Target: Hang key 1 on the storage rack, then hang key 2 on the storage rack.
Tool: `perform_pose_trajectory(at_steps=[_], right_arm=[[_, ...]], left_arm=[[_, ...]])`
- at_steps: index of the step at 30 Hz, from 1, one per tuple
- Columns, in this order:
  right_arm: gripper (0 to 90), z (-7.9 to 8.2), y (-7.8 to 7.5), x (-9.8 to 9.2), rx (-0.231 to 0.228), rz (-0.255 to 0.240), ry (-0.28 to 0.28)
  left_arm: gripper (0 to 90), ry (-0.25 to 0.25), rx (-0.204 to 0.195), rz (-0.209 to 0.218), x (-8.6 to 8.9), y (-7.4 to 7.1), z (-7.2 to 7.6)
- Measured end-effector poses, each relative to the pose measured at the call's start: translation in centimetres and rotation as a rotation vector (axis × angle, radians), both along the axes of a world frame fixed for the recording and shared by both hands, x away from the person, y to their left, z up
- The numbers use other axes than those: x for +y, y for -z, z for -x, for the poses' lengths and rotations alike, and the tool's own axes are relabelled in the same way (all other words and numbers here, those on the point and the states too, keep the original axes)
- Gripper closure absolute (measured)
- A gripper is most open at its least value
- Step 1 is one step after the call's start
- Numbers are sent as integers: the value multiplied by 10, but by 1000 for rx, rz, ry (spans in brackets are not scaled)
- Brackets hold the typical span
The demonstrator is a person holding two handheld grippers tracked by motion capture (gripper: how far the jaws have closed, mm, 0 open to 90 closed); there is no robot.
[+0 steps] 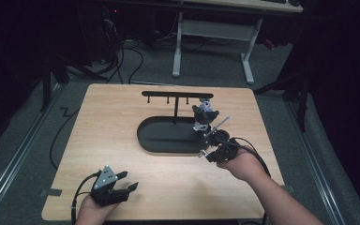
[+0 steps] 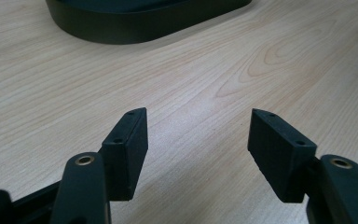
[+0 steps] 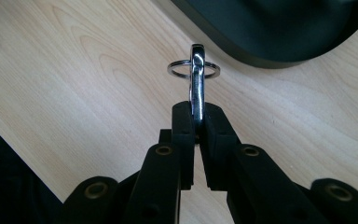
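A shiny metal clasp (image 3: 196,84) with a thin key ring (image 3: 214,71) through its tip stands up between the pads of my right gripper (image 3: 196,111), which is shut on it. In the high view that gripper (image 1: 204,152) hovers at the right end of the black oval base (image 1: 161,138) of a T-shaped hook rack (image 1: 176,94). A small dark figure charm (image 1: 205,114) with blue and white on it shows under the rack's right end; I cannot tell what it hangs from. My left gripper (image 1: 128,181) rests near the table's front edge, open (image 2: 198,128), with bare wood between its pads.
The light wooden table (image 1: 122,122) has free room on its left half and along the front. The base's rim (image 2: 135,32) lies well ahead of the left gripper. Cables trail from both grippers off the front edge. A white desk frame (image 1: 213,30) stands beyond the table.
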State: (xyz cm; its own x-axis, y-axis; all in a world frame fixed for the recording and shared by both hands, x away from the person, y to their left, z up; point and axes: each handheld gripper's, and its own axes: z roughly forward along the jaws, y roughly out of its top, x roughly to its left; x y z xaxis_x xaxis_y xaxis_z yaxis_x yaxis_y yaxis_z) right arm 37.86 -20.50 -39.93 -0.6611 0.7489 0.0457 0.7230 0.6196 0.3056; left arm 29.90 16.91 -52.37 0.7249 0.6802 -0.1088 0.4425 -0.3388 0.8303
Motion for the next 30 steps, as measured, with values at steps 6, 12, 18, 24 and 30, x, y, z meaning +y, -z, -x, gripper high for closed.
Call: perform_pose_trajectory(at_steps=[6, 12, 18, 24, 30], right_arm=[[854, -9, -12, 3, -14, 2, 9], [854, -23, -26, 6, -29, -13, 9], [854, -32, -36, 11, -22, -17, 22], [854, -42, -46, 15, -23, -21, 25], [854, -54, -55, 18, -36, -25, 40]], left_arm=[[384, -3, -4, -1, -1, -1, 1], [384, 2, 3, -6, -1, 0, 0], [384, 3, 0, -6, 0, 0, 1], [384, 8, -3, -16, 0, 1, 3], [375, 6, -11, -10, 1, 0, 4]])
